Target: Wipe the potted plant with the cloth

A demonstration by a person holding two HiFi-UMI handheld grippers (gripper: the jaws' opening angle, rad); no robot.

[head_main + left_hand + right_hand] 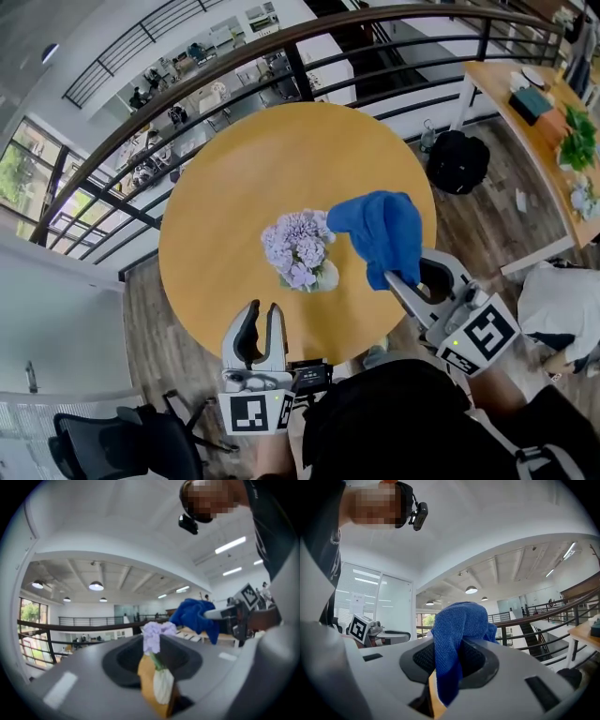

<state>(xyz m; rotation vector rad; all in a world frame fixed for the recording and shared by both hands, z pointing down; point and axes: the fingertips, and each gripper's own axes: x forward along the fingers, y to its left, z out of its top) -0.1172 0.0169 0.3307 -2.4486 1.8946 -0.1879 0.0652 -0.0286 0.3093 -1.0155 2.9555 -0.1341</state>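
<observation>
The round yellow wooden table is filling the middle of the head view. At its 6 o'clock edge the left gripper is hovering, its jaws only a little apart with nothing between them. At 4 o'clock the right gripper is clamping the blue microfibre cloth. The cloth is hanging just beside the potted plant with pale purple flowers, at the plant's 3 o'clock. The plant is standing near the table's centre, slightly toward 5 o'clock.

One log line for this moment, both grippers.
right gripper: shut on cloth | cloth: beside plant, contact unclear | left gripper: open, empty
</observation>
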